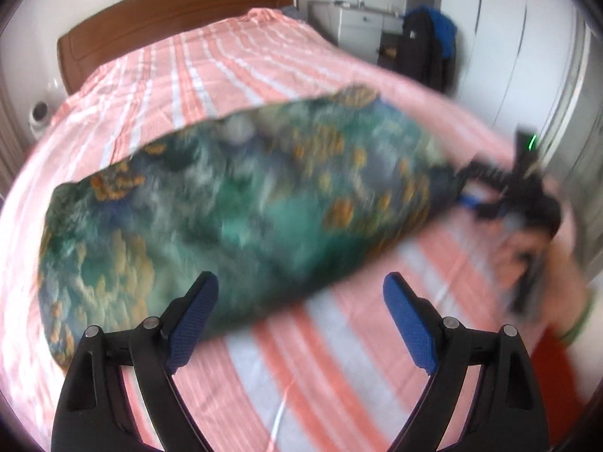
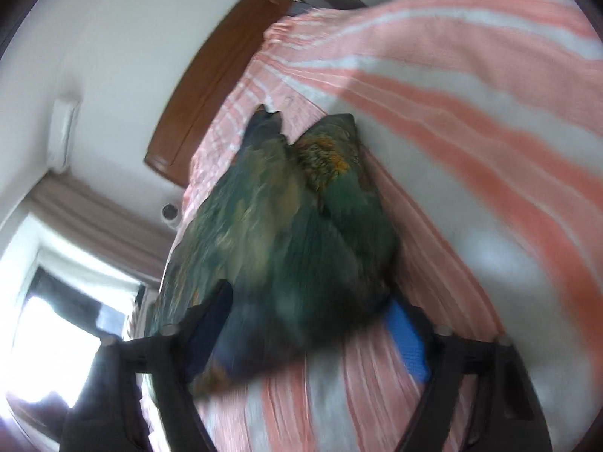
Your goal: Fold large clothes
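A green-blue patterned garment with orange patches [image 1: 233, 211] lies across the pink-and-white striped bed [image 1: 233, 64], blurred by motion. My left gripper [image 1: 301, 301] is open and empty, just in front of the garment's near edge. My right gripper [image 1: 471, 192] shows at the garment's right end, held in a hand. In the right wrist view the garment [image 2: 294, 226] bunches up between my right gripper's [image 2: 312, 320] blue pads [image 2: 409, 342]. The jaws stand wide apart around the cloth, and whether they pinch it is unclear.
A wooden headboard [image 1: 169, 15] stands at the far end of the bed. A white cabinet [image 1: 358, 26] and a dark chair with blue clothing [image 1: 429, 45] stand at the back right. White wardrobe doors [image 1: 527, 37] are on the right. A window [image 2: 56, 320] shows at the left.
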`<act>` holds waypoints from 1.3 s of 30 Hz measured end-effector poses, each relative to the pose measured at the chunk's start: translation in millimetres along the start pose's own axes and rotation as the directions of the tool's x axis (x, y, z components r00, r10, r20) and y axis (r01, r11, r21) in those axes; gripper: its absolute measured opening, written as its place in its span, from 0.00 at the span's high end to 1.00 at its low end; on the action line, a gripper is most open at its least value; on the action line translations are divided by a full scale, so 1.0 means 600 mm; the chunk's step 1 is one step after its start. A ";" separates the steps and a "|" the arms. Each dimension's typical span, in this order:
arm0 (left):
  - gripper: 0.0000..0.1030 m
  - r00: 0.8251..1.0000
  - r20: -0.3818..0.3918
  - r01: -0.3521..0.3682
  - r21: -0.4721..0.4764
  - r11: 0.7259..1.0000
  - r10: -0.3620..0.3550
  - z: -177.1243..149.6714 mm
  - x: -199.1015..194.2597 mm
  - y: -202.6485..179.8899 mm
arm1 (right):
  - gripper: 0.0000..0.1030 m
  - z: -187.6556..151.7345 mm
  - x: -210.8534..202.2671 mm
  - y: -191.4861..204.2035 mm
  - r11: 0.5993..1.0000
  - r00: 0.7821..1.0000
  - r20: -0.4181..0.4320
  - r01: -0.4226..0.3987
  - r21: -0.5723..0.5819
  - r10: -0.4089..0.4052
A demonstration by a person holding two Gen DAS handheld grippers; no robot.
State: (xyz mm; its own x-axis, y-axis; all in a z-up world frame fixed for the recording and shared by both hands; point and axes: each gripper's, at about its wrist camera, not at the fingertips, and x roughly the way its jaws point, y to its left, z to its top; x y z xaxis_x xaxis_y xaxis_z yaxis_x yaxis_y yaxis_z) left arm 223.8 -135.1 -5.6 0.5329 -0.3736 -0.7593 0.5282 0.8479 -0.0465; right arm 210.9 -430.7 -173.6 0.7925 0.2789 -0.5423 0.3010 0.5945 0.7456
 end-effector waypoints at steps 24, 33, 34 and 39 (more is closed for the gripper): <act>0.70 0.990 -0.098 -0.085 0.192 0.978 0.105 0.151 0.021 -0.091 | 0.84 -0.355 -0.058 0.430 0.185 0.960 0.258 0.236 -0.954 0.105; 0.76 0.999 -0.032 -0.027 -0.029 0.999 0.026 0.158 -0.051 0.056 | 0.10 -0.354 -0.121 0.385 0.423 0.982 -0.003 -0.083 -0.902 0.186; 0.76 0.999 -0.018 -0.033 -0.057 0.998 0.032 0.151 -0.067 0.086 | 0.10 -0.339 -0.128 0.364 0.485 0.984 -0.005 -0.092 -0.870 0.179; 0.76 0.997 0.014 -0.072 -0.203 0.977 0.076 0.101 -0.112 0.216 | 0.10 -0.301 -0.122 0.283 0.590 0.997 0.032 -0.014 -0.807 0.067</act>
State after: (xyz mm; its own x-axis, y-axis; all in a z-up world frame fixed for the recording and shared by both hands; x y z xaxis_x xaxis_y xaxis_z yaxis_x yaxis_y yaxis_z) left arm 296.5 -23.2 79.0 0.5809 -0.3132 -0.7513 0.3432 0.9312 -0.1228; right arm 108.3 -214.3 -77.4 0.8274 0.2937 -0.4787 -0.2615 0.9558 0.1344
